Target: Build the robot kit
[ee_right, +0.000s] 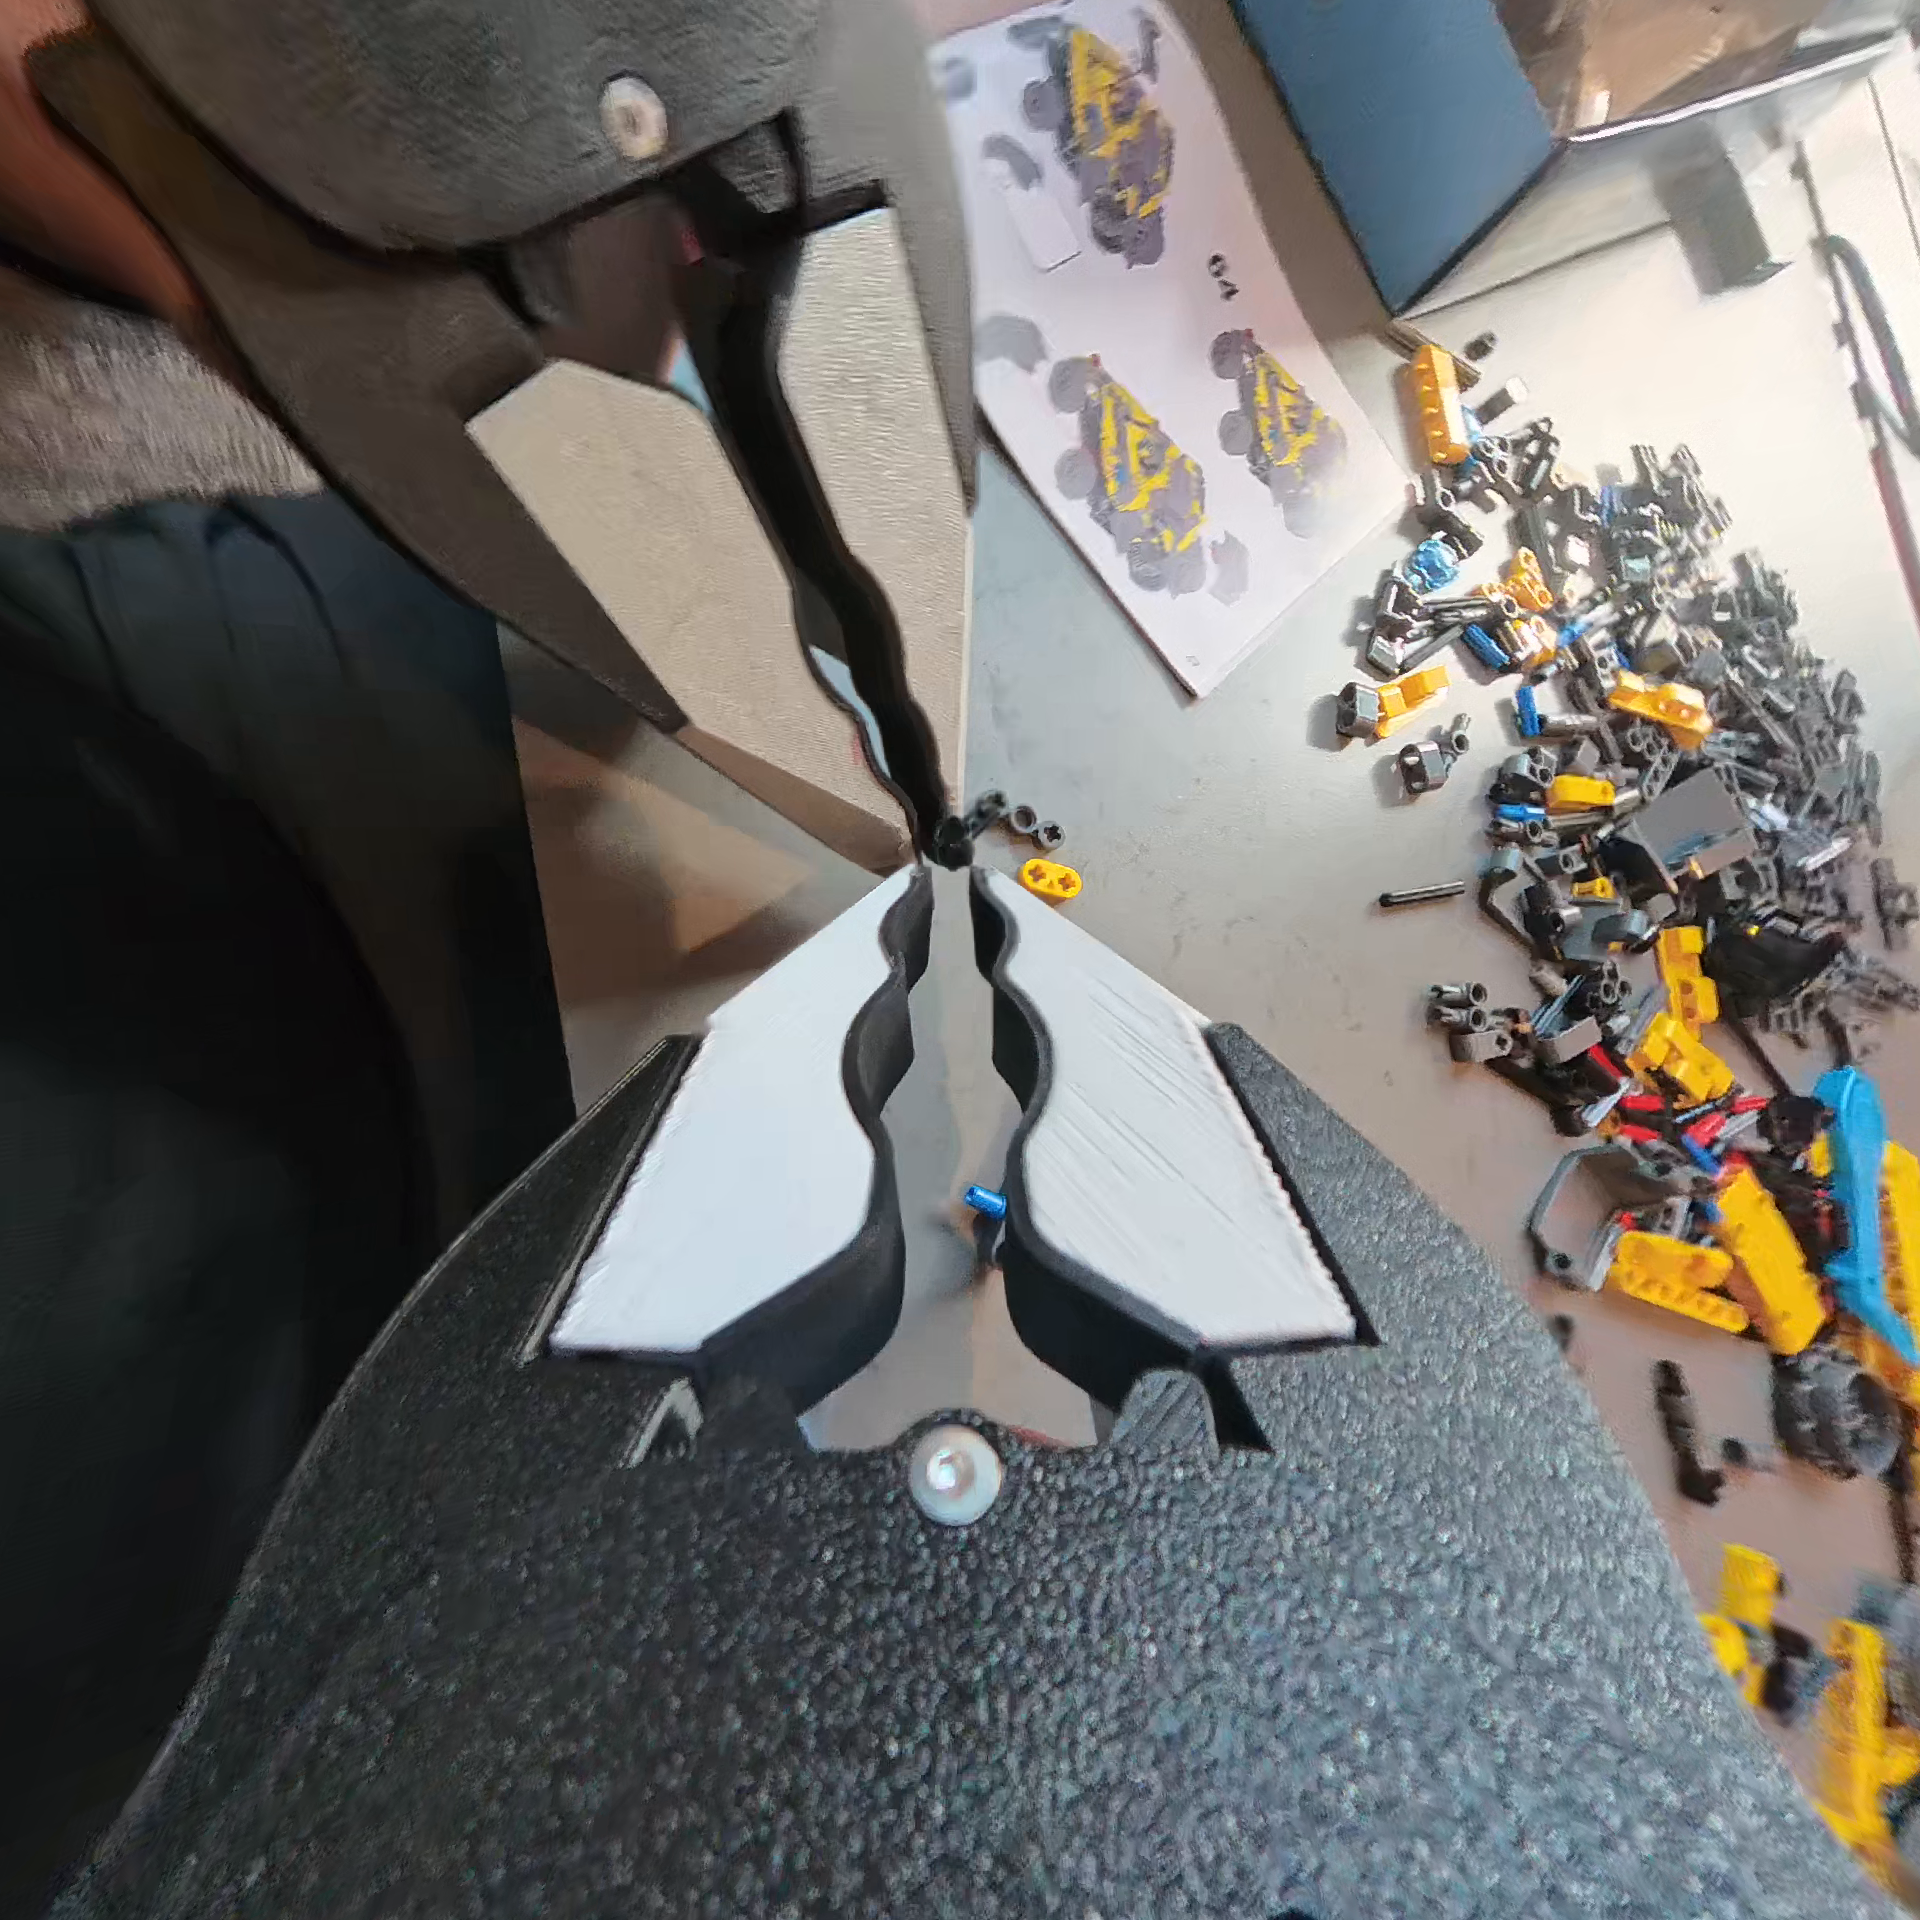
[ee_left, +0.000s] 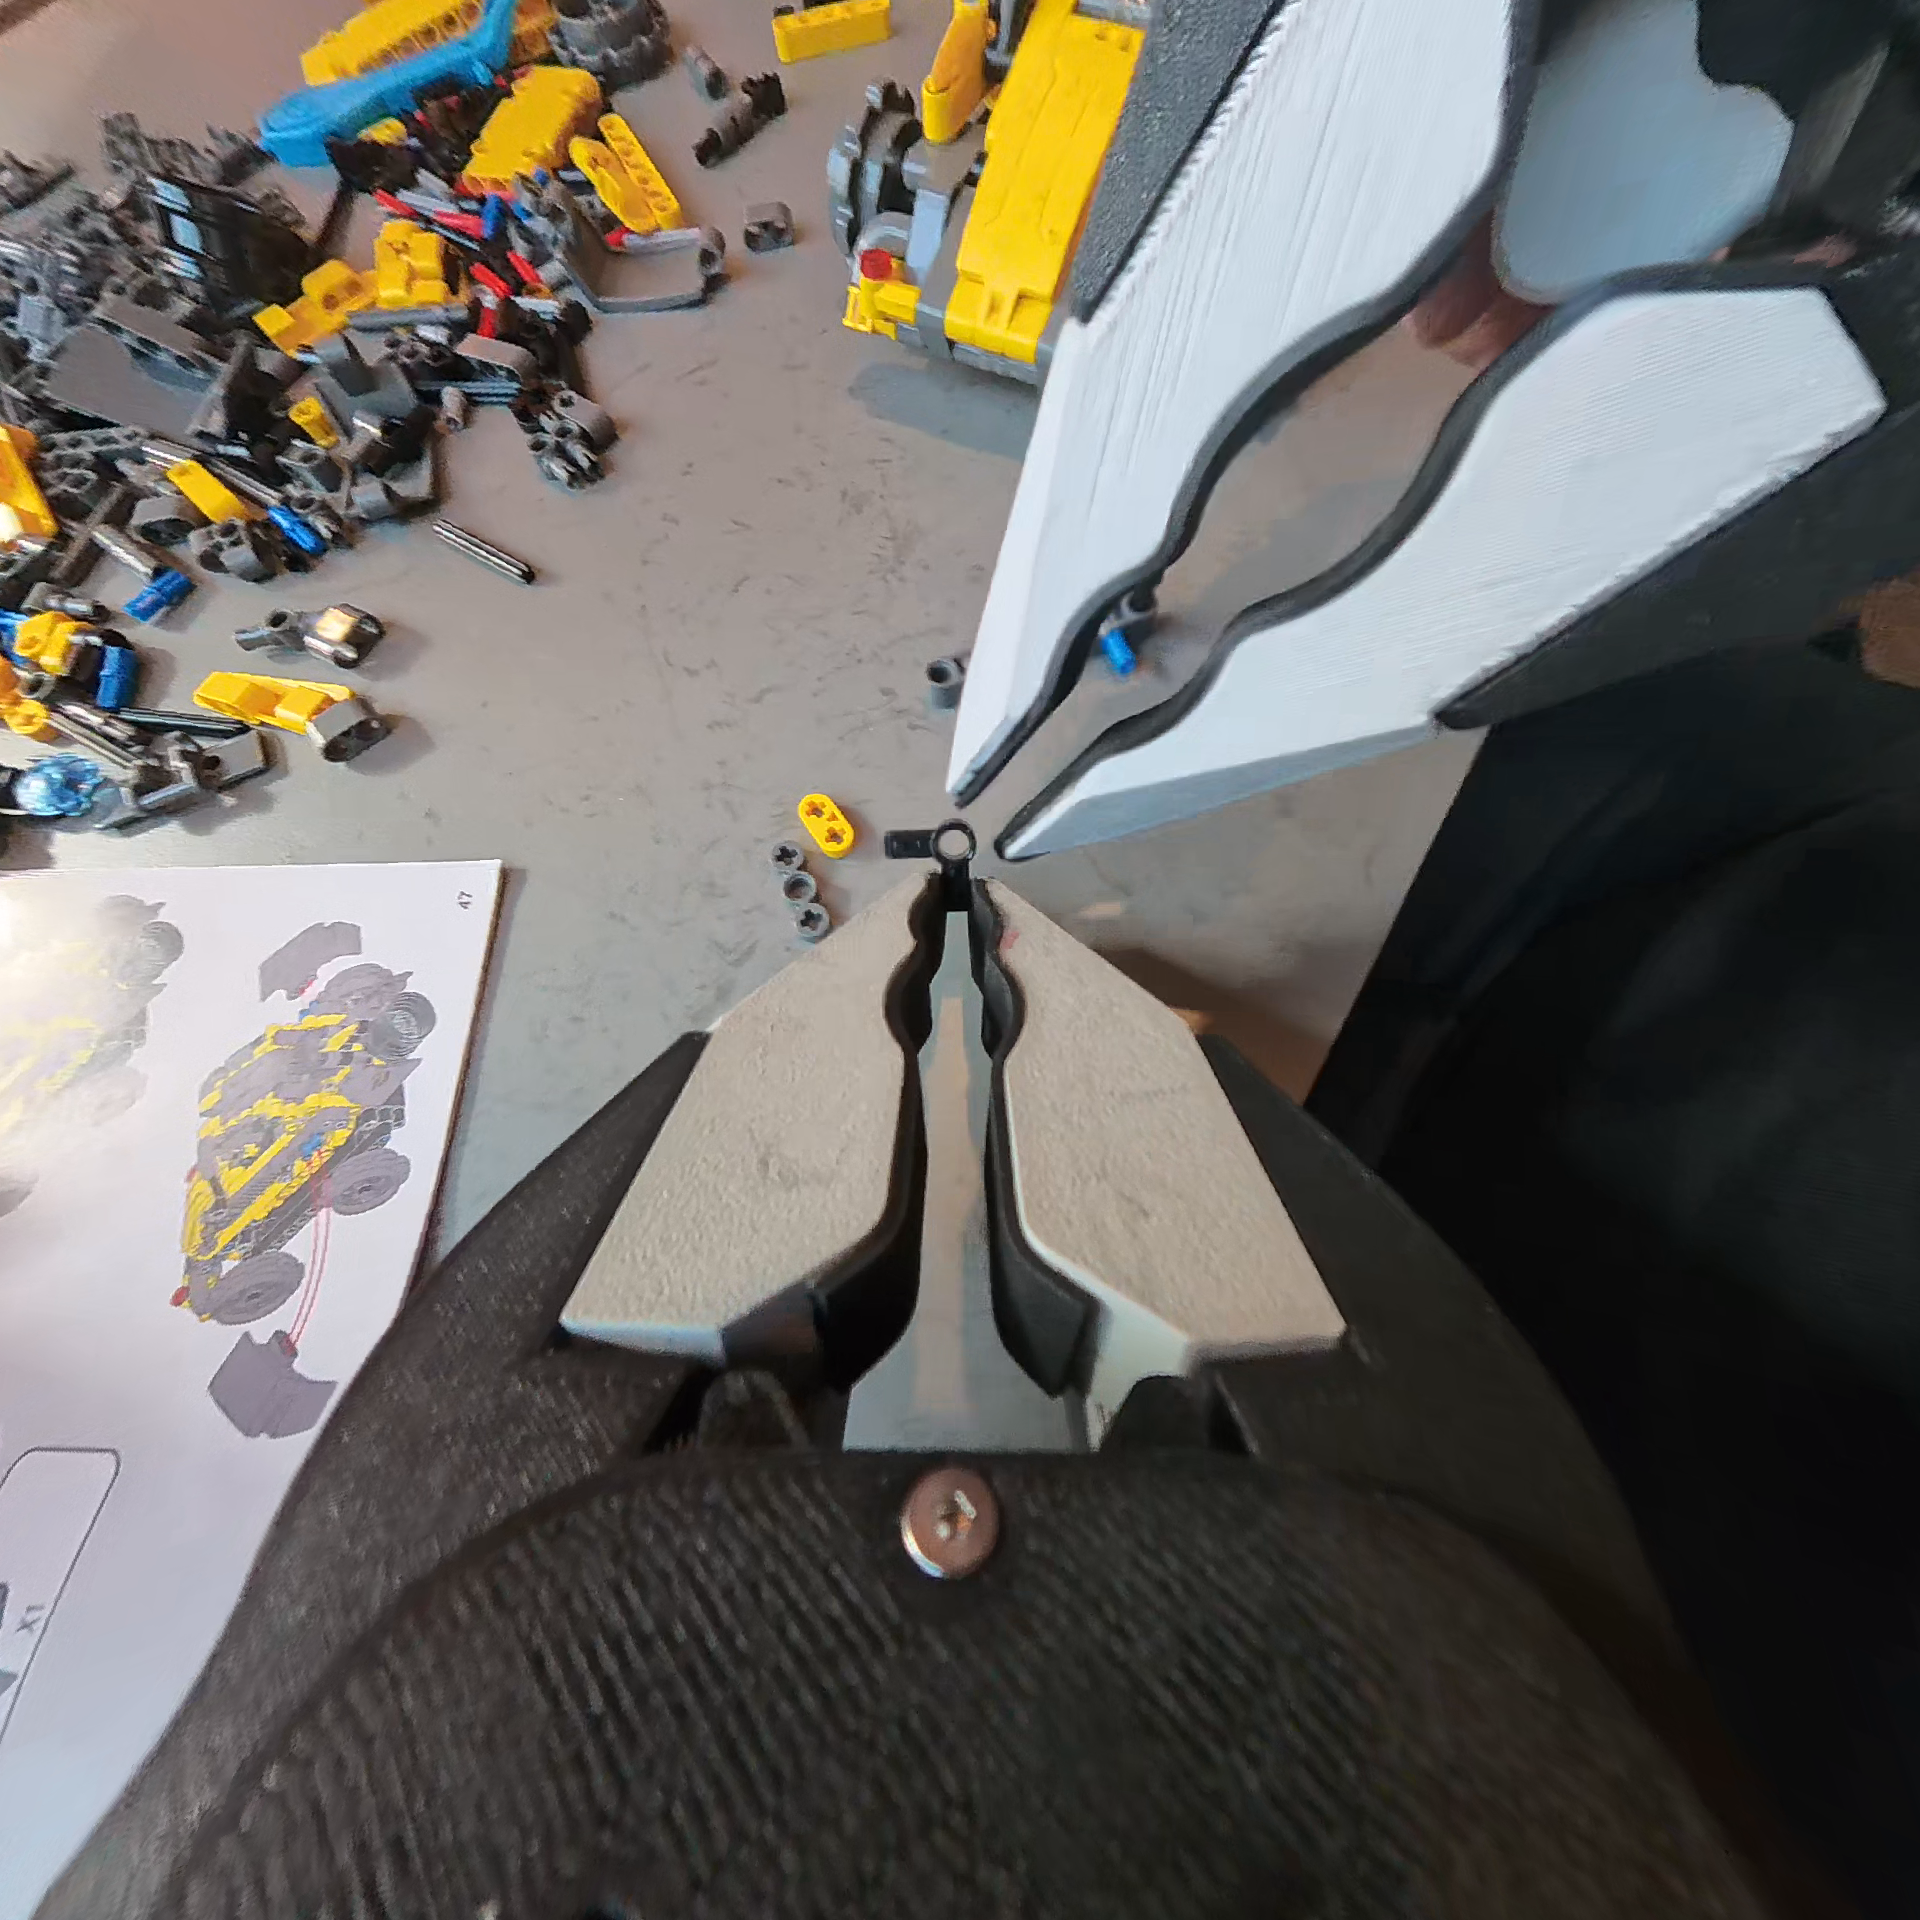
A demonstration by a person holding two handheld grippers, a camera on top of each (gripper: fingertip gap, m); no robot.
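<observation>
My left gripper (ee_left: 951,888) is shut on a small black part with a ring end (ee_left: 954,840), held just above the grey table (ee_left: 644,675). It enters the right wrist view from the top (ee_right: 930,831), with the black part (ee_right: 951,836) at its tips. My right gripper (ee_right: 948,883) is slightly open and empty, tips nearly touching the ring; it also shows in the left wrist view (ee_left: 984,826). A blue pin (ee_right: 982,1200) shows in the gap between the right fingers. I cannot tell whether it lies on the table.
A yellow two-hole piece (ee_left: 828,821) and a grey three-hole piece (ee_left: 800,888) lie beside the tips. An open instruction booklet (ee_left: 260,1143) lies left. A pile of loose parts (ee_left: 260,364) and a partly built yellow model (ee_left: 997,208) lie beyond. The table edge (ee_left: 1351,987) runs right. Less than 4 cm separates the two grippers' tips. The blue pin (ee_right: 982,1200) is about 7 centimeters from both grippers' fingertips. It turns up in the left wrist view (ee_left: 1119,656) as well.
</observation>
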